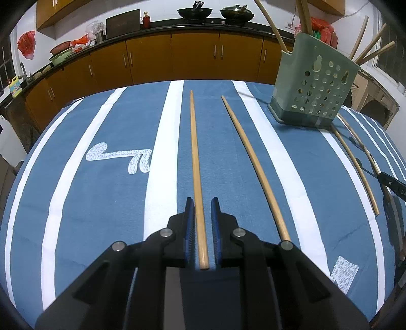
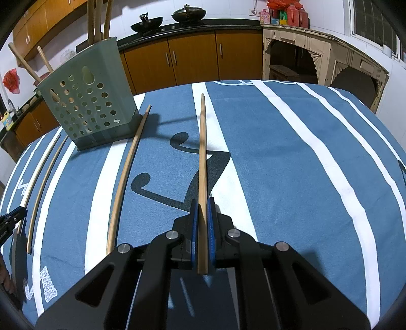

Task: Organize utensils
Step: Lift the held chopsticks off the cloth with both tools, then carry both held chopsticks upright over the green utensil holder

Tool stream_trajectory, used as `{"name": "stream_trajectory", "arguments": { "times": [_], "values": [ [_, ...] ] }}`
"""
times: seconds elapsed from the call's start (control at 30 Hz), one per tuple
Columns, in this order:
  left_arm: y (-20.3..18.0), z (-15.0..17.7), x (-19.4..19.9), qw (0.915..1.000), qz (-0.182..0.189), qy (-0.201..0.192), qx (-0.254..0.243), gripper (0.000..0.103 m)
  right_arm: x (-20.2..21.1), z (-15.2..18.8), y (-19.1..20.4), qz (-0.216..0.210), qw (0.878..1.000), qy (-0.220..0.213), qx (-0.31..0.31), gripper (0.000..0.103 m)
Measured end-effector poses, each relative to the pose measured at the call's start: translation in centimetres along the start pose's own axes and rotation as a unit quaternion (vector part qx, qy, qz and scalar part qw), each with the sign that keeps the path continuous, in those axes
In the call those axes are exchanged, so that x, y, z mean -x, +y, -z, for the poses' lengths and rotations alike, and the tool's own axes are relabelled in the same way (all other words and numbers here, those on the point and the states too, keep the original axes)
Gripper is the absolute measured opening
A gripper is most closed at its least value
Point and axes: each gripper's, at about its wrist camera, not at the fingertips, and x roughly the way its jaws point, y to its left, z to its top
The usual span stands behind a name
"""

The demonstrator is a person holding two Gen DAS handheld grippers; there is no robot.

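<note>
Right fingers [image 2: 202, 203] clamp chopstick [image 2: 202, 157] | left fingers [image 1: 202, 203] straddle chopstick [image 1: 195, 152], gap visible

Black claw [image 1: 202, 200], blue pads [image 1: 189, 228], silver screws [image 1: 166, 232]

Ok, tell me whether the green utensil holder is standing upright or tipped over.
Upright. The utensil holder rests on its base on the striped cloth, and chopsticks stick up out of its open top.

Surface: table under a blue cloth [image 1: 101, 203] with white stripes and pale printed marks.
Holder: green perforated chopstick holder [image 1: 312, 91] stands upright near the far edge.
Loose chopsticks, left view: four lie on the cloth, one central [image 1: 195, 157], one beside it [image 1: 253, 165], two below the holder [image 1: 355, 167].
</note>
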Motion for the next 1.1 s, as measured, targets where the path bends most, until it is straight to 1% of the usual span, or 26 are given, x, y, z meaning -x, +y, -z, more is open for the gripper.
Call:
{"name": "stream_trajectory", "arguments": {
  "times": [0.13, 0.23, 0.3, 0.37, 0.43, 0.57, 0.77, 0.9, 1.1],
  "values": [
    [-0.2, 0.0, 0.0, 1.0000, -0.007, 0.000, -0.001, 0.015, 0.0, 0.0, 0.0, -0.002, 1.000, 0.000, -0.002, 0.009],
    [-0.2, 0.0, 0.0, 1.0000, -0.007, -0.001, 0.000, 0.009, 0.0, 0.0, -0.4, -0.014, 1.000, -0.001, -0.012, 0.008],
    [-0.2, 0.0, 0.1, 1.0000, -0.005, -0.001, 0.000, 0.008, 0.1, 0.0, -1.0, -0.028, 0.999, -0.004, -0.024, 0.008],
    [-0.4, 0.1, 0.2, 1.0000, -0.006, 0.001, -0.007, 0.008, 0.7, 0.1, -1.1, -0.029, 0.999, -0.014, -0.026, 0.008],
    [-0.4, 0.0, 0.8, 1.0000, -0.002, -0.003, -0.008, 0.008, 1.9, 0.1, -1.1, -0.031, 0.999, -0.036, -0.021, 0.008],
    [-0.4, -0.6, 2.8, 0.9994, 0.001, -0.031, -0.014, 0.008, 4.6, -0.5, -1.2, -0.030, 0.996, -0.082, -0.014, 0.008],
    [-0.1, -2.0, 7.1, 0.9962, 0.010, -0.085, -0.016, 0.008, 7.5, -1.6, -2.1, -0.030, 0.990, -0.134, -0.026, 0.008],
    [0.4, -2.9, 9.4, 0.9926, 0.018, -0.120, -0.008, 0.008, 9.2, -2.3, -2.5, -0.028, 0.985, -0.169, -0.029, 0.008],
    [1.1, -4.3, 12.3, 0.9847, 0.038, -0.169, 0.017, 0.008, 11.4, -3.2, -2.9, -0.038, 0.976, -0.213, -0.034, 0.008]
  ]
}}
